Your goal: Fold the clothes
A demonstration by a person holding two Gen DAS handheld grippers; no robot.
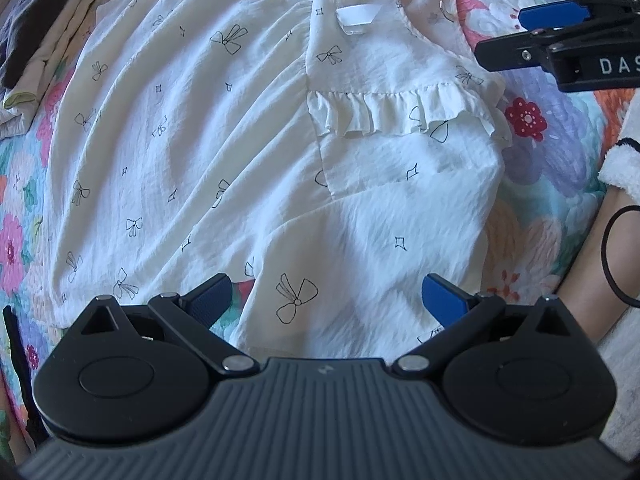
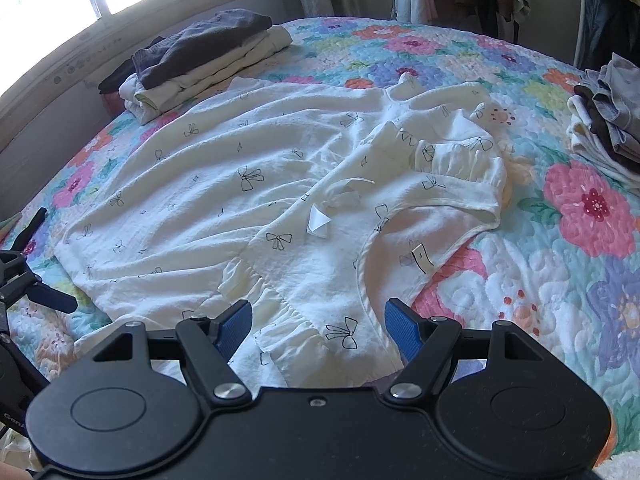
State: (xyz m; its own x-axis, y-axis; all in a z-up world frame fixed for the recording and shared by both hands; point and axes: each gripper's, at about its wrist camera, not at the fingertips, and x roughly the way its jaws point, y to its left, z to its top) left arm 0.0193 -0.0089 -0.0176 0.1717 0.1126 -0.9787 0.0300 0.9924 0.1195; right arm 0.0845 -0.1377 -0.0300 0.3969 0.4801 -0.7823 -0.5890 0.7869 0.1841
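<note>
A: Dress (image 2: 224,184) spread across the bed (image 2: 540,280), partly folded: one side and sleeve (image 1: 404,184) already turned in over the body, ruffle (image 1: 384,114) and white tag (image 1: 356,16) facing up. Looks like an early fold step, not yet halved lengthwise

B: Agreed. Stack (image 2: 200,52) of folded clothes at the far left corner, loose pile (image 2: 608,120) at the right edge. So probably several pieces done, this one in hand

A: Left claw (image 1: 326,300)?

B: Spread wide, holding nothing. Hovers just over the near edge of the folded-in flap, blue pads either side of the cloth; cannot tell whether grazing the fabric

A: Right claw (image 2: 318,330)?

B: Also wide open, empty. Poised above the ruffled shoulder near the neckline (image 2: 400,264), not gripping. Seen from the left wrist too, up at the right edge, jaws apart over the quilt

A: Next move, then?

B: Likely a pinch at both ends of one edge: right at the shoulder, left at the flap's hem. Needs both claws closed on the same layer, then lifted together, or the thin crinkled cloth will sag and bunch. Wrinkles across the skirt may want smoothing first
</note>
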